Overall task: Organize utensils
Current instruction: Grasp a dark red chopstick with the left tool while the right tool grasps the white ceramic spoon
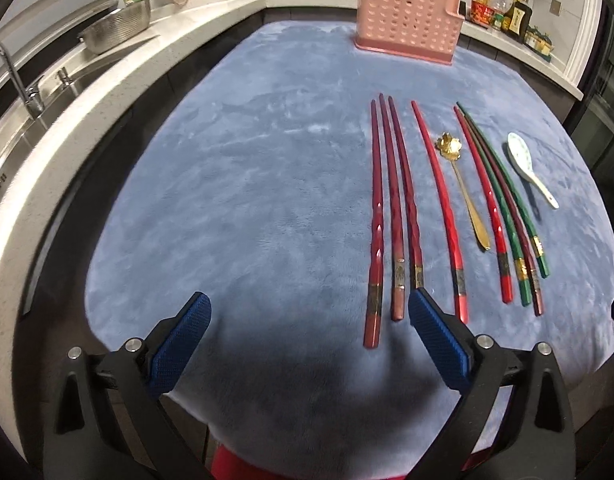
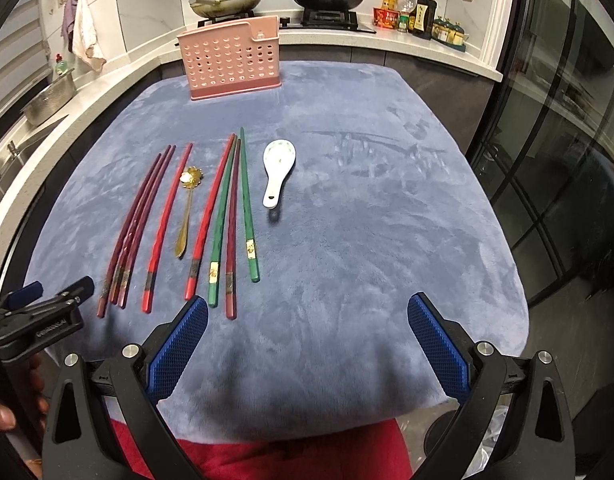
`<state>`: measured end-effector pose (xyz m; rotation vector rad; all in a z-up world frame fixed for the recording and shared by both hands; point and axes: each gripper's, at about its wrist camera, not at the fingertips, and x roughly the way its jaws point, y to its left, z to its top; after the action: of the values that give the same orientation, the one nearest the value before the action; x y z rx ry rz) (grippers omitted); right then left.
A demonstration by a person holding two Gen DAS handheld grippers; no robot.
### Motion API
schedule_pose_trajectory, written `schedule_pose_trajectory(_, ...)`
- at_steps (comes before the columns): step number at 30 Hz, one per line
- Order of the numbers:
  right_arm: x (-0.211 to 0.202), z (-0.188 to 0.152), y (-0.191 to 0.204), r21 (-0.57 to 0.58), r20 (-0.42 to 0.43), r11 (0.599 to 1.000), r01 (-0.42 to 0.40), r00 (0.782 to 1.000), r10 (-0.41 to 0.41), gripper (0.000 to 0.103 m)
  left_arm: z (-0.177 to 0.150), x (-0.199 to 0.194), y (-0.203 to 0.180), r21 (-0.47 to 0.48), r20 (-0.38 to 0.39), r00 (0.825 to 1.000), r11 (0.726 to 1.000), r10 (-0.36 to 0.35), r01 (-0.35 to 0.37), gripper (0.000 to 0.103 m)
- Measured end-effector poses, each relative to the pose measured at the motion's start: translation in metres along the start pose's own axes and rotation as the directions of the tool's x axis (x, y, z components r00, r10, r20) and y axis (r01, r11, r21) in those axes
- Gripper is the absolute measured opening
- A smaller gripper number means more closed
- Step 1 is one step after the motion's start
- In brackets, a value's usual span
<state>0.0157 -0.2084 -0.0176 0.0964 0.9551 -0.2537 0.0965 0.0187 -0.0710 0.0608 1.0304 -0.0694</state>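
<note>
Blue cloth [image 2: 367,240] bare right of spoon [image 2: 278,170]; left tool [image 1: 309,330], right tool [image 2: 307,334] wide open, empty, near its front edge.

Left gripper [image 1: 309,308]: jaws spread wide, nothing between them; blue textured pads [image 1: 185,334] face inward on black arms, pointing forward and slightly down.

Right gripper [image 2: 307,310]: jaws likewise spread wide and empty, same forward tilt, blue pads [image 2: 437,344] facing each other.

Left gripper [image 2: 47,304] seen side-on at the right wrist view's left edge, level with the right gripper.
</note>
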Motion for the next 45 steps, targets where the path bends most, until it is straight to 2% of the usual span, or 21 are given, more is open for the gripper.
schedule_pose_trajectory(1, 0.003, 0.002, 0.000, 0.000, -0.003, 1.000, -0.001, 1.000, 0.001, 0.096, 0.001, 0.005, -0.002, 0.004, -0.007, 1.000, 1.000, -0.002, 0.002, 0.093)
schedule_pose_trajectory(5, 0.012, 0.009, 0.000, 0.004, -0.012, 1.000, -0.002, 1.000, 0.002, 0.096, 0.001, 0.019, -0.007, 0.023, -0.048, 0.999, 1.000, -0.016, 0.017, 0.079)
schedule_pose_trajectory(8, 0.018, 0.015, 0.000, 0.010, -0.013, 1.000, -0.005, 1.000, 0.005, 0.096, 0.000, 0.022, -0.009, 0.018, -0.047, 0.998, 0.999, -0.035, 0.036, 0.079)
schedule_pose_trajectory(10, 0.021, 0.018, -0.001, 0.012, -0.010, 1.000, -0.005, 1.000, 0.005, 0.096, 0.000, 0.023, -0.009, 0.016, -0.046, 0.997, 0.998, -0.058, 0.058, 0.075)
schedule_pose_trajectory(12, 0.026, 0.024, -0.002, 0.020, -0.008, 1.000, -0.010, 1.000, 0.010, 0.096, 0.001, 0.023, -0.007, 0.004, -0.048, 0.995, 0.996, -0.089, 0.089, 0.066)
schedule_pose_trajectory(17, 0.033, 0.039, -0.007, 0.045, 0.011, 0.999, -0.022, 1.000, 0.022, 0.096, -0.001, 0.022, -0.005, -0.002, -0.051, 0.991, 0.992, -0.124, 0.124, 0.054)
schedule_pose_trajectory(18, 0.036, 0.043, -0.007, 0.048, 0.015, 0.999, -0.022, 1.000, 0.022, 0.096, -0.001, 0.021, -0.004, -0.002, -0.054, 0.991, 0.992, -0.126, 0.126, 0.045)
schedule_pose_trajectory(19, 0.038, 0.046, -0.008, 0.050, 0.017, 0.998, -0.024, 1.000, 0.023, 0.096, -0.002, 0.023, -0.003, -0.003, -0.064, 0.990, 0.992, -0.126, 0.126, 0.042)
schedule_pose_trajectory(25, 0.053, 0.058, -0.007, 0.051, 0.014, 0.998, -0.028, 1.000, 0.027, 0.096, -0.002, 0.023, -0.003, 0.001, -0.065, 0.990, 0.992, -0.128, 0.129, 0.040)
schedule_pose_trajectory(27, 0.059, 0.061, -0.006, 0.049, 0.010, 0.998, -0.032, 0.999, 0.031, 0.096, -0.002, 0.023, -0.004, 0.001, -0.066, 0.989, 0.991, -0.131, 0.131, 0.036)
schedule_pose_trajectory(32, 0.079, 0.071, -0.004, 0.060, -0.017, 0.997, -0.057, 0.998, 0.058, 0.084, -0.002, 0.024, -0.005, 0.010, -0.067, 0.989, 0.991, -0.131, 0.132, 0.028)
schedule_pose_trajectory(34, 0.085, 0.075, -0.004, 0.065, -0.024, 0.995, -0.070, 0.997, 0.072, 0.072, -0.001, 0.025, -0.007, 0.015, -0.068, 0.989, 0.991, -0.135, 0.136, 0.024)
schedule_pose_trajectory(35, 0.087, 0.077, -0.003, 0.069, -0.026, 0.995, -0.077, 0.997, 0.079, 0.070, -0.001, 0.025, -0.007, 0.016, -0.069, 0.988, 0.990, -0.137, 0.138, 0.023)
schedule_pose_trajectory(38, 0.095, 0.083, -0.004, 0.087, -0.032, 0.991, -0.099, 0.994, 0.102, 0.059, 0.001, 0.026, -0.008, 0.014, -0.072, 0.988, 0.990, -0.136, 0.137, 0.023)
schedule_pose_trajectory(42, 0.110, 0.084, -0.008, 0.125, -0.065, 0.984, -0.130, 0.988, 0.139, 0.037, 0.001, 0.026, -0.009, 0.015, -0.074, 0.989, 0.991, -0.131, 0.133, 0.023)
schedule_pose_trajectory(45, 0.120, 0.082, -0.009, 0.150, -0.099, 0.977, -0.151, 0.981, 0.167, 0.028, 0.001, 0.026, -0.010, 0.014, -0.074, 0.989, 0.991, -0.130, 0.131, 0.023)
